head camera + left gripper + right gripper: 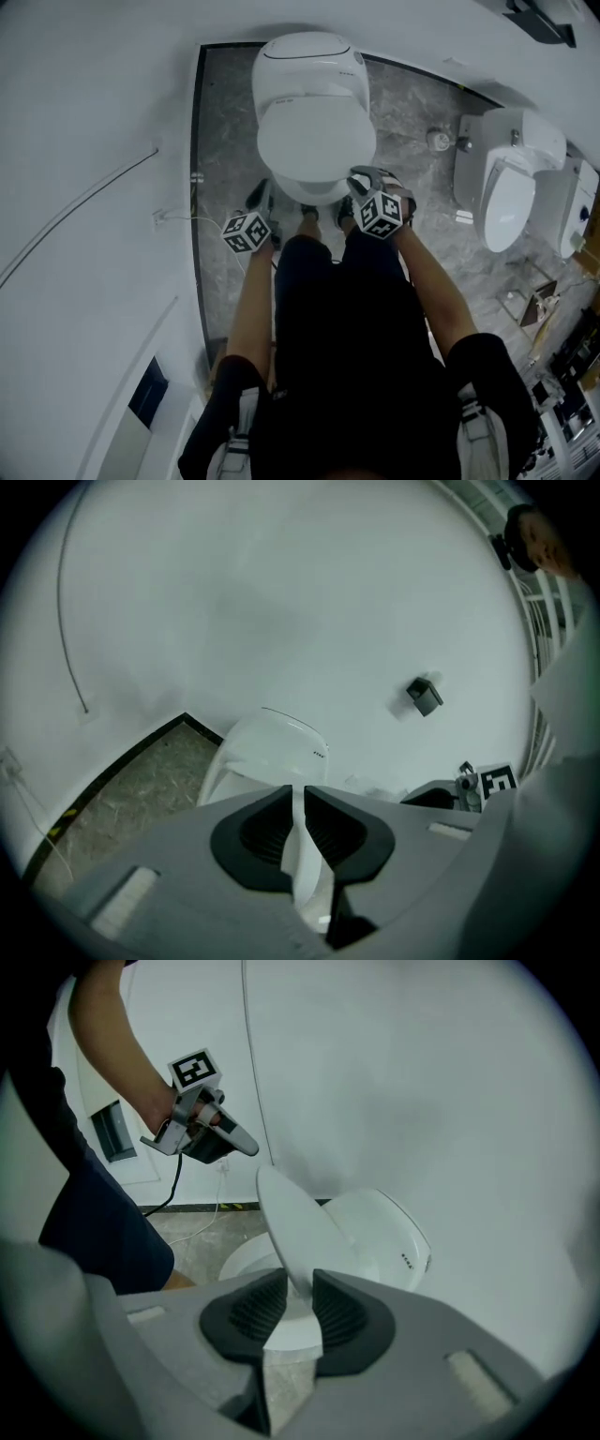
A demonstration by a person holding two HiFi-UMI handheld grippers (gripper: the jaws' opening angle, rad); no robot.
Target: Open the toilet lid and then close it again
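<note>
I judge toilet lid [316, 141] rigid, slick, light plastic. My left gripper [261, 195] clamps front rim at 7 o'clock, right gripper [361, 178] at 5 o'clock.

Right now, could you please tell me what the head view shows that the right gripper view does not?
Only the head view shows the second toilet to the right and the marker cube on the right gripper. Only the right gripper view shows the toilet lid tilted up off the bowl, its rim between that gripper's jaws. Both show the toilet, the left gripper, the person's legs and the grey floor.
</note>
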